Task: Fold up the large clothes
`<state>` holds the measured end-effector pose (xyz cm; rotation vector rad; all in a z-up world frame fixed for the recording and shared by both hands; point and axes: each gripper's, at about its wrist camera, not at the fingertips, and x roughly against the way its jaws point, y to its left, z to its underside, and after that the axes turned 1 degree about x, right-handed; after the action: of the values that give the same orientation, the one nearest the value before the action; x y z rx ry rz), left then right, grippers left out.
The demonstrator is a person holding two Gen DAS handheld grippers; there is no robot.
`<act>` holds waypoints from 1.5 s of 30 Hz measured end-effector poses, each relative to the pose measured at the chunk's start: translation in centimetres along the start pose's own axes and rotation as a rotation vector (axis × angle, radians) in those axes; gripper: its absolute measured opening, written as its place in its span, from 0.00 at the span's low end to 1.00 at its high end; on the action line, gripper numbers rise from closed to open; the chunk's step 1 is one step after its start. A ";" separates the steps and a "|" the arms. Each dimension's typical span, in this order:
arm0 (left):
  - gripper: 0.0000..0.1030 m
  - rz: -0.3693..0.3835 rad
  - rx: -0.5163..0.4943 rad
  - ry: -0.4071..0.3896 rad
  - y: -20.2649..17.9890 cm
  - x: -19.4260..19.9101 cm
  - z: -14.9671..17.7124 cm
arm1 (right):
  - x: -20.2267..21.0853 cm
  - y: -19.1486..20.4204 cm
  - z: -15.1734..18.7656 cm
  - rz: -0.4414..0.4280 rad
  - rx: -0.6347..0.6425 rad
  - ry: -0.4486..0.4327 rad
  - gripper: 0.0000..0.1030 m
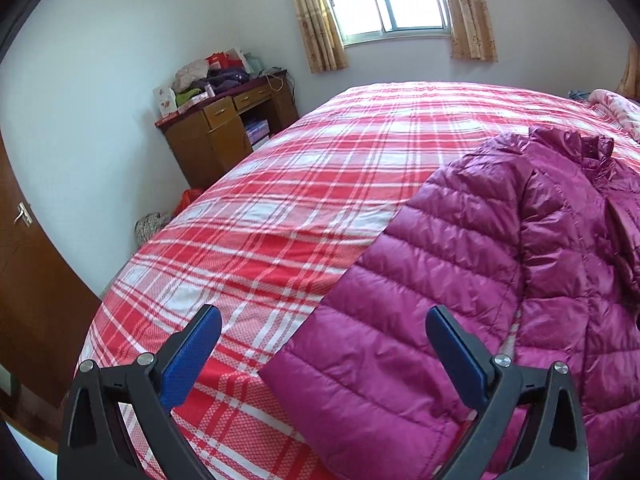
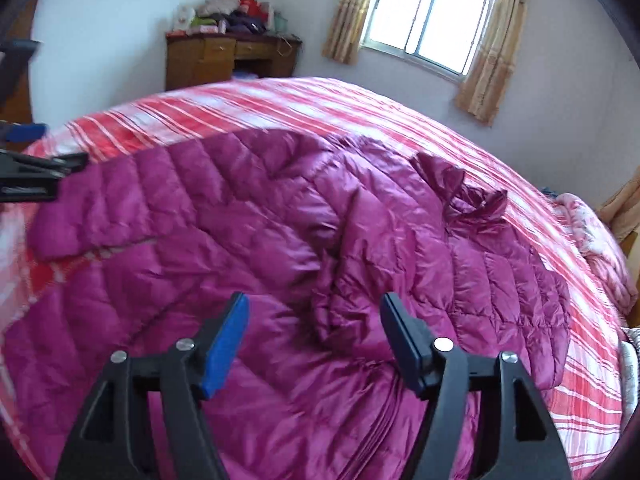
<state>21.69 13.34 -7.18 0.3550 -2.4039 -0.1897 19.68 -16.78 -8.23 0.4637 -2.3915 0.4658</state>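
Observation:
A magenta quilted puffer jacket (image 1: 500, 248) lies spread on the red-and-white plaid bed (image 1: 280, 200), collar toward the far end. Its left sleeve (image 1: 372, 360) stretches toward me. My left gripper (image 1: 323, 320) is open and empty, just above the sleeve's cuff edge. In the right wrist view the jacket (image 2: 260, 240) fills the middle, its right sleeve folded across the body (image 2: 400, 248). My right gripper (image 2: 314, 308) is open and empty, hovering over the jacket's body near the folded sleeve's cuff. The left gripper (image 2: 32, 160) shows at the left edge over the other sleeve.
A wooden desk (image 1: 224, 132) piled with clothes and boxes stands in the far corner by the bed. A curtained window (image 1: 384, 0) is on the far wall. A pink quilt (image 2: 592, 248) lies bunched at the bed's right end. A brown door (image 1: 28, 260) is at left.

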 end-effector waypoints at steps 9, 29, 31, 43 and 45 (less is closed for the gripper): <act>0.99 0.104 -0.049 -0.061 -5.9 3.4 -2.7 | 1.7 -4.9 0.8 0.100 -0.180 0.015 0.46; 0.99 0.104 -0.142 -0.095 -15.6 4.2 -4.8 | -4.1 -10.5 0.5 0.006 -0.392 0.031 0.42; 0.99 0.123 -0.143 -0.110 -17.3 4.7 -5.3 | -2.2 -12.8 0.8 0.053 -0.434 -0.015 0.53; 0.99 0.061 -0.236 0.005 -25.6 -3.5 -4.8 | -6.3 -24.3 6.3 0.223 -0.686 0.101 0.42; 0.99 0.092 -0.222 0.049 -25.5 -4.9 -4.5 | -6.5 -24.4 7.1 0.210 -0.681 0.118 0.41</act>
<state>33.38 -9.64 -12.63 0.1455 -2.3160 -0.3973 31.35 -39.87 -12.52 -0.1181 -2.3093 -0.2383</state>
